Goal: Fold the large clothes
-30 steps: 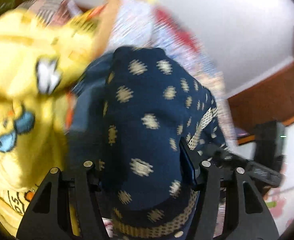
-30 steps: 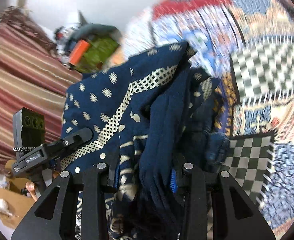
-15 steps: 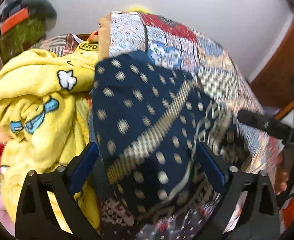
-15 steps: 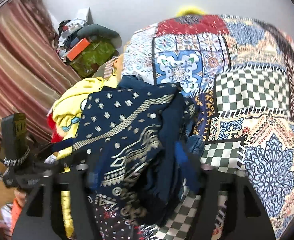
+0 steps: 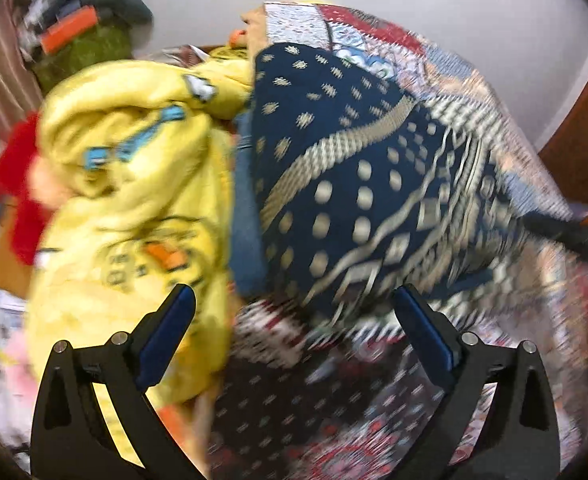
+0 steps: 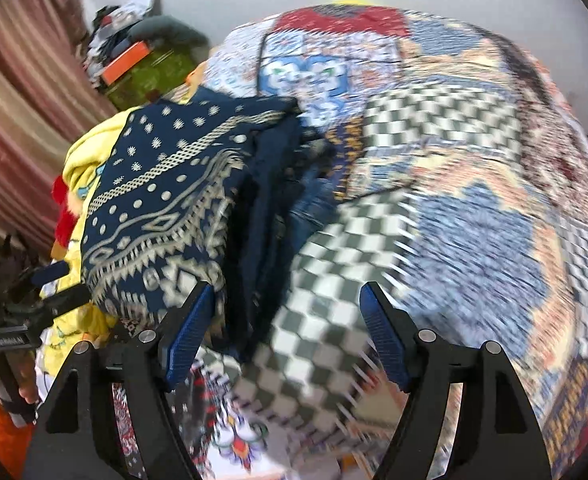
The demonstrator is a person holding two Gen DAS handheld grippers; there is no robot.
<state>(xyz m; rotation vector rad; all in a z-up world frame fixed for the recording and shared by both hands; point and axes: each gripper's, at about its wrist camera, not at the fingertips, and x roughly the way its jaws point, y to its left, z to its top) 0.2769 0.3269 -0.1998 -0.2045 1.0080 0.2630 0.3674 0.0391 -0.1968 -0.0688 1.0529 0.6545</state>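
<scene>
1. hovering over the bed, i had the left gripper (image 5: pixel 294 328) spread wide with nothing between its blue pads; the navy patterned garment (image 5: pixel 353 184) lay just ahead of it and a little to its right, bunched on the patchwork quilt (image 5: pixel 473 92).
2. the right gripper (image 6: pixel 286 320) was likewise spread and empty; the same navy patterned garment (image 6: pixel 166 200) sat ahead and to its left, its near edge just beside the left finger, though blur kept me from telling whether they touched.
3. i judged the garment sat heaped like that because it had been set down loose: its darker inner layers were slumped along its right side, not laid flat, so the fold looked far from done.
4. the yellow cartoon blanket (image 5: pixel 126 184) was piled to the left of the left gripper, pressed against the garment's far-left edge; i took it as clutter to keep off while spreading the cloth.
5. i read the open jaws as a reset between grasps, probably to pick new corners.
6. as for writing, dark lettering showed on the yellow blanket and a small white label on the other tool's body at the left of the right view, but both were too blurred to read.
</scene>
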